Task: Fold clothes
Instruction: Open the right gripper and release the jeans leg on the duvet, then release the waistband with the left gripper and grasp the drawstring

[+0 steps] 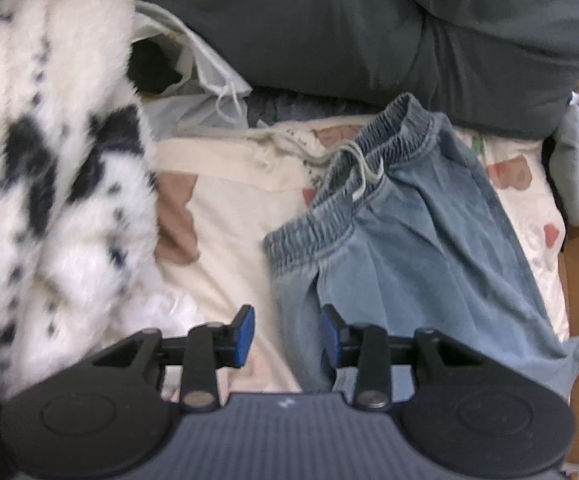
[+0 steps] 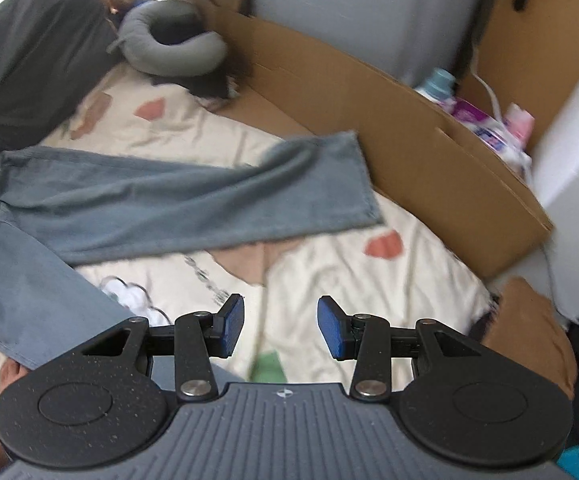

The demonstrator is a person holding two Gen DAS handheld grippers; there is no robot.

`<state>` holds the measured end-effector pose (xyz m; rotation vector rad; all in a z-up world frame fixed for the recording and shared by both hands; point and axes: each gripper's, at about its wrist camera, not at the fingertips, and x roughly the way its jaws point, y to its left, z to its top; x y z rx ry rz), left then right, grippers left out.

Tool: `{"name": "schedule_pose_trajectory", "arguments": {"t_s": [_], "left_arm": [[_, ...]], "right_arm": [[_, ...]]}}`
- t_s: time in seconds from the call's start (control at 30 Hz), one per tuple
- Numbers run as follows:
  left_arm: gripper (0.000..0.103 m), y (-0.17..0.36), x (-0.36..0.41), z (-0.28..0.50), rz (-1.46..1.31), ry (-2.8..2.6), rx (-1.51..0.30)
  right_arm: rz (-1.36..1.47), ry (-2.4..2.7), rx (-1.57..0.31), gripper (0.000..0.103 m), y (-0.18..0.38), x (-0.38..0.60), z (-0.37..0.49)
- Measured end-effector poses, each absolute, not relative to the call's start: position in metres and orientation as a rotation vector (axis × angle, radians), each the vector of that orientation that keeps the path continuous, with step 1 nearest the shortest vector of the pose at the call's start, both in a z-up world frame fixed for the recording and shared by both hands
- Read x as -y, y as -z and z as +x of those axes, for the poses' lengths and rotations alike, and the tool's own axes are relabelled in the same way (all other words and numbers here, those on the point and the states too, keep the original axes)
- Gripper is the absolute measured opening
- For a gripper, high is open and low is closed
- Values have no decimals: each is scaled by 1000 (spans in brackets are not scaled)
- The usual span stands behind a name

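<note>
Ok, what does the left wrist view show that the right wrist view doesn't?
Left only: the jeans' elastic waistband with its drawstring, a spotted fluffy garment, a cream garment and the open left gripper.
Right only: a spread jeans leg with its hem, the cardboard, a neck pillow and the open right gripper.
Both: the jeans, patterned sheet and dark duvet.

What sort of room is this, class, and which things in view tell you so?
Probably a bedroom: a patterned bedsheet with jeans spread on it, a dark duvet bunched at one end, and a grey neck pillow nearby.
</note>
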<state>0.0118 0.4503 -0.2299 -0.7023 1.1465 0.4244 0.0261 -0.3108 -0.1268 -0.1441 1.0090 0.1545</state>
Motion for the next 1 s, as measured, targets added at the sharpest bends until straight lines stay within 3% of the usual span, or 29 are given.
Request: {"name": "schedule_pose_trajectory", "arguments": {"t_s": [0.43, 0.73, 0.83, 1.0], "left_arm": [[61, 259, -506, 97, -846, -531, -1012], [60, 311, -537, 141, -992, -716, -992], [41, 324, -541, 149, -1017, -740, -967], [41, 340, -545, 158, -1017, -750, -970]], "right_arm": [[-90, -266, -1009, 48, 173, 260, 62], [-123, -319, -1060, 48, 193, 248, 49], [-134, -326, -1061, 48, 198, 247, 46], [-55, -328, -1092, 48, 214, 250, 45]]}}
